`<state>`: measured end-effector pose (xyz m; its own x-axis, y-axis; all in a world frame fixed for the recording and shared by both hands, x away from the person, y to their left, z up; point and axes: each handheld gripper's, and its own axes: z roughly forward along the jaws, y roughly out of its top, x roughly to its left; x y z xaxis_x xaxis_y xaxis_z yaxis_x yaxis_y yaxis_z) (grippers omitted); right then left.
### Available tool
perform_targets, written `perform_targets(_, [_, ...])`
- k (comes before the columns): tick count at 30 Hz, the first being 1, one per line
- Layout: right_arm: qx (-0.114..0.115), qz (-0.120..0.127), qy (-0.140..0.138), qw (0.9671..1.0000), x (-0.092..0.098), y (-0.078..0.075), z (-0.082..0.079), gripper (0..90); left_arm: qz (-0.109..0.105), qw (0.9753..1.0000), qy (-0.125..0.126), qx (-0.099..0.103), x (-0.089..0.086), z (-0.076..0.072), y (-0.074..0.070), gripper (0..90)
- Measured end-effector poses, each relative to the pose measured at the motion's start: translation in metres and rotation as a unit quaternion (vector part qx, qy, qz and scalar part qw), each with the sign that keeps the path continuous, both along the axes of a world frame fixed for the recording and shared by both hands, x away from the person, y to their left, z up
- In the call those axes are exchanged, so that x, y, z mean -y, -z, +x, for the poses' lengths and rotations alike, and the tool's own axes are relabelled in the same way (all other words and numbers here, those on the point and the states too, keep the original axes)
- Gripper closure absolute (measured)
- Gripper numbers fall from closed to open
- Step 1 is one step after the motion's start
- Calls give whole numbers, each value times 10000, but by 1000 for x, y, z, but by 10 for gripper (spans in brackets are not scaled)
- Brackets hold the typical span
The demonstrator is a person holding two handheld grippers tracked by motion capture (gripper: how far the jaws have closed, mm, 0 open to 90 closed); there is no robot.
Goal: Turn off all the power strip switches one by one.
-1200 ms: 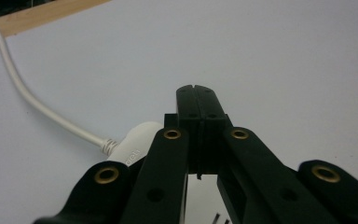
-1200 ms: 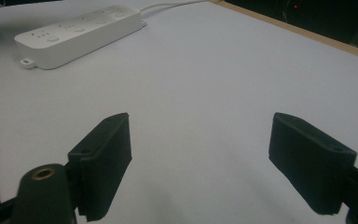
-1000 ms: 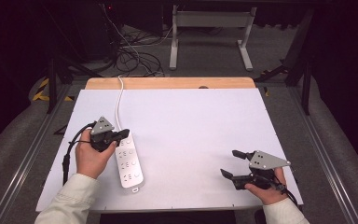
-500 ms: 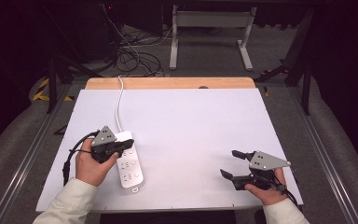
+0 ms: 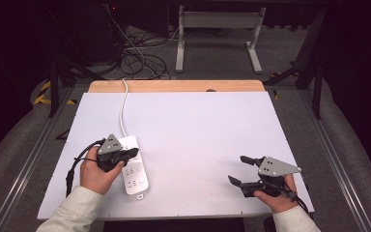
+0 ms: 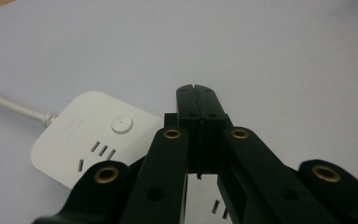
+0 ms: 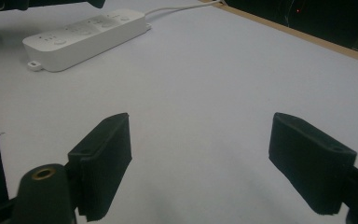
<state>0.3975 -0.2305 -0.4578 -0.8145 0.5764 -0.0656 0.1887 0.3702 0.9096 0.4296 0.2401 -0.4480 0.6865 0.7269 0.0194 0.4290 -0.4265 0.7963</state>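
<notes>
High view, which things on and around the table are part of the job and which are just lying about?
Likely in use:
power strip
left tongs, shut above the strip
right tongs, open over bare table

Just lying about:
cables on the floor
metal stand

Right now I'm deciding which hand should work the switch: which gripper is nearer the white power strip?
Left. The left gripper, jaws shut, sits right over the power strip. The right gripper, jaws open, rests far across the white table.
</notes>
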Motion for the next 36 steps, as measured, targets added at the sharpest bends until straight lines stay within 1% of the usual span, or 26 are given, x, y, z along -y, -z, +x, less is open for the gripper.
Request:
perform_targets(5, [5, 3, -4, 10000, 0, 0, 0, 216, 117, 9999, -43, -83, -1, 3, 5, 900])
perform_targets(8, [2, 0, -10, 10000, 0, 0, 0, 216, 106, 9998, -64, -137, -1, 4, 8, 900])
perform_targets(9, [2, 3, -14, 10000, 0, 0, 0, 216, 152, 9998, -65, -142, -1, 4, 8, 900])
perform_targets(10, [2, 3, -14, 10000, 0, 0, 0, 216, 112, 9997, -78, -183, 0, 5, 9, 900])
perform_targets(12, [5, 3, -12, 10000, 0, 0, 0, 216, 225, 9996, -61, -175, 0, 6, 10, 900])
perform_targets(14, [6, 6, -11, 10000, 0, 0, 0, 216, 214, 9994, -43, -263, 1, 6, 13, 900])
perform_targets(15, [9, 8, -11, 10000, 0, 0, 0, 216, 246, 9994, -68, -245, 1, 7, 13, 900])
perform_targets(17, [8, -4, -9, 10000, 0, 0, 0, 216, 247, 9993, -97, -271, 1, 7, 15, 900])
perform_targets(19, [3, -3, -16, 10000, 0, 0, 0, 216, 340, 9990, -110, -250, 0, 8, 15, 900])
perform_targets(20, [4, -3, -18, 10000, 0, 0, 0, 216, 287, 9990, -125, -319, 1, 7, 15, 900])
perform_targets(24, [5, -4, -15, 10000, 0, 0, 0, 216, 283, 9990, -103, -320, 1, 8, 16, 900])
perform_targets(28, [5, -5, -15, 10000, 0, 0, 0, 216, 267, 9989, -136, -366, 1, 8, 16, 900])
perform_targets(32, [-2, -13, -15, 10000, 0, 0, 0, 216, 324, 9988, -131, -340, 2, 8, 16, 900])
perform_targets(33, [-1, -21, -11, 10000, 0, 0, 0, 216, 350, 9988, -147, -305, 2, 8, 16, 900])
perform_targets(34, [-3, -18, -11, 10000, 0, 0, 0, 216, 298, 9988, -150, -347, 2, 8, 17, 900])
perform_targets(36, [-3, -16, -13, 10000, 0, 0, -1, 216, 294, 9989, -165, -339, 3, 8, 17, 900])
